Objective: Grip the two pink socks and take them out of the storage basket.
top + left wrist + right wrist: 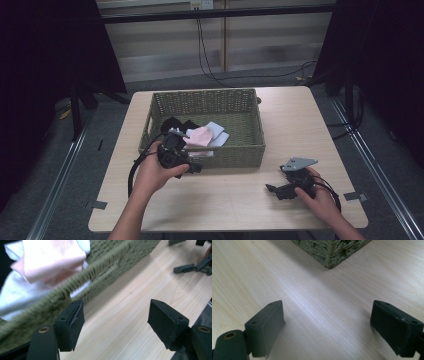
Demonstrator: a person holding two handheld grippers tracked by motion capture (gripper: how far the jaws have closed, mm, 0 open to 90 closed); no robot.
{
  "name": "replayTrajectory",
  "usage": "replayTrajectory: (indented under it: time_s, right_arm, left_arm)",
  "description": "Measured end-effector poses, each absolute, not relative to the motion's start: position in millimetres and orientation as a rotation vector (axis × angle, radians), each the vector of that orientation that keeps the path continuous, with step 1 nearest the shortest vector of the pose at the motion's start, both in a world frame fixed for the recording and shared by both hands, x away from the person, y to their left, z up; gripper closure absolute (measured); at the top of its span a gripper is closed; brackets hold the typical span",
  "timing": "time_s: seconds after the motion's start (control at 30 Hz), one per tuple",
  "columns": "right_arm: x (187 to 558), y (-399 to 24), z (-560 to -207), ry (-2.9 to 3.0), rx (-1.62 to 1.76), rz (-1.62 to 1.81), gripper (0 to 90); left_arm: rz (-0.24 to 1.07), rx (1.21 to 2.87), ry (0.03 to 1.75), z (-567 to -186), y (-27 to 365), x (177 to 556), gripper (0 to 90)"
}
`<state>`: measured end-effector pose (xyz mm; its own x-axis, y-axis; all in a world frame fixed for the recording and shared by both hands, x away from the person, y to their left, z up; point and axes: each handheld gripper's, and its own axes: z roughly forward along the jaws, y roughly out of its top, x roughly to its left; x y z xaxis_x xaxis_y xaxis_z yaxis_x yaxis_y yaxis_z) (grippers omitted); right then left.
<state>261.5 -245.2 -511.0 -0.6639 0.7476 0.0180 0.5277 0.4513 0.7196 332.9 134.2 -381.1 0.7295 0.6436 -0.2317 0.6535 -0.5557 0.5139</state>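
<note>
From above I see the basket (235,107) sitting on the tabletop (300,125), toward the far side. Inside it lie a pink cloth (201,135), a white cloth (216,131) beside it and something black (172,124) at the left. My left gripper (192,159) is held at the basket's near wall, just below the pink cloth. My right gripper (272,189) rests low on the tabletop, well apart from the basket, fingers pointing left.
</note>
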Motion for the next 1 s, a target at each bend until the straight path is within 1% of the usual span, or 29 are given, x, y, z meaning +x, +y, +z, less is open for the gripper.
replayTrajectory:
  time_s: [0.37, 0.57, 0.6, 0.77, 1.0]
  right_arm:
    - [261, -245, -511, 2.404, 1.092, 1.033, 11.4]
    - [261, -245, -511, 2.402, 1.095, 1.035, 11.4]
    - [261, -245, -511, 2.402, 1.096, 1.035, 11.4]
    - [262, -245, -511, 2.4, 1.094, 1.036, 11.4]
    - [262, -245, -511, 2.401, 1.088, 1.037, 11.4]
  left_arm:
    - [-0.06, 2.338, 1.017, -355, 135, 357, 28.7]
    - [-0.037, 2.324, 1.05, -345, 133, 372, 28.8]
    - [-0.024, 2.319, 1.06, -344, 133, 380, 28.8]
    - [-0.016, 2.299, 1.115, -346, 134, 395, 29.0]
    - [-0.002, 2.325, 1.193, -369, 137, 423, 29.0]
